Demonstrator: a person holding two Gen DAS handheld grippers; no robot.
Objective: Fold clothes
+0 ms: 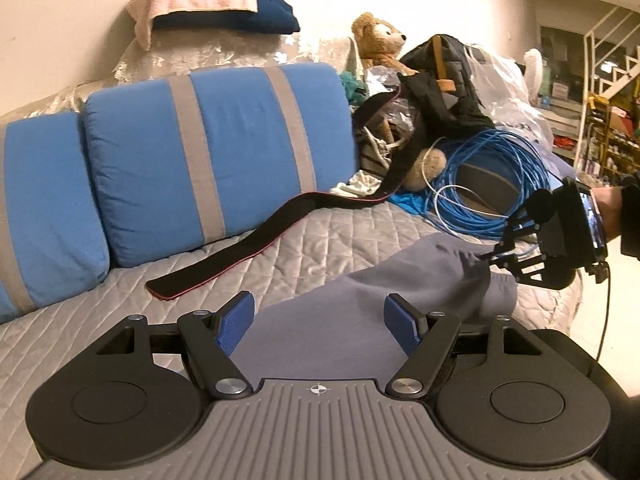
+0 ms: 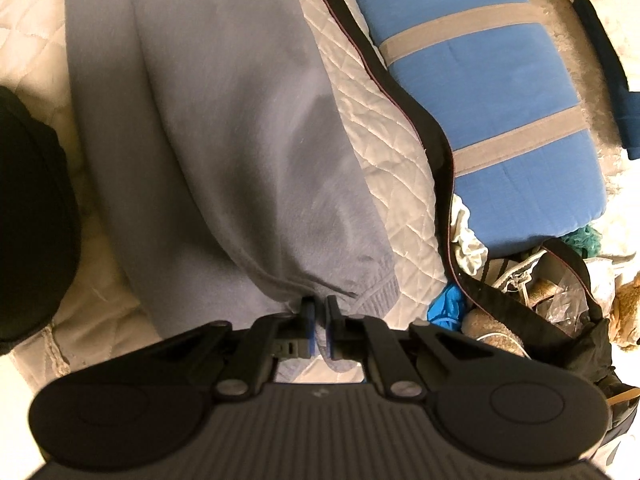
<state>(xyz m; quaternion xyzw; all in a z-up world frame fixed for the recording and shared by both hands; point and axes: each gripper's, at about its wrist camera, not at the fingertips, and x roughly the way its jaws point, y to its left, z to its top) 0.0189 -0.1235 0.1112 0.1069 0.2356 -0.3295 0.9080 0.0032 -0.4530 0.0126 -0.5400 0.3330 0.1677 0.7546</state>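
A grey sweatshirt-like garment (image 1: 360, 312) lies on the quilted sofa cover (image 1: 300, 256). My left gripper (image 1: 319, 316) is open and empty, its blue pads just above the near part of the garment. My right gripper (image 1: 494, 254) is at the garment's far right end, pinching the cloth and lifting it a little. In the right wrist view the right gripper (image 2: 318, 320) is shut on the grey garment (image 2: 240, 140) near its ribbed cuff (image 2: 380, 292).
A black strap with red edging (image 1: 248, 248) lies across the sofa seat. Blue cushions with grey stripes (image 1: 224, 148) line the back. A coil of blue cable (image 1: 492, 184), a black bag (image 1: 444, 84), a teddy bear (image 1: 380, 40) and plastic bags clutter the right end.
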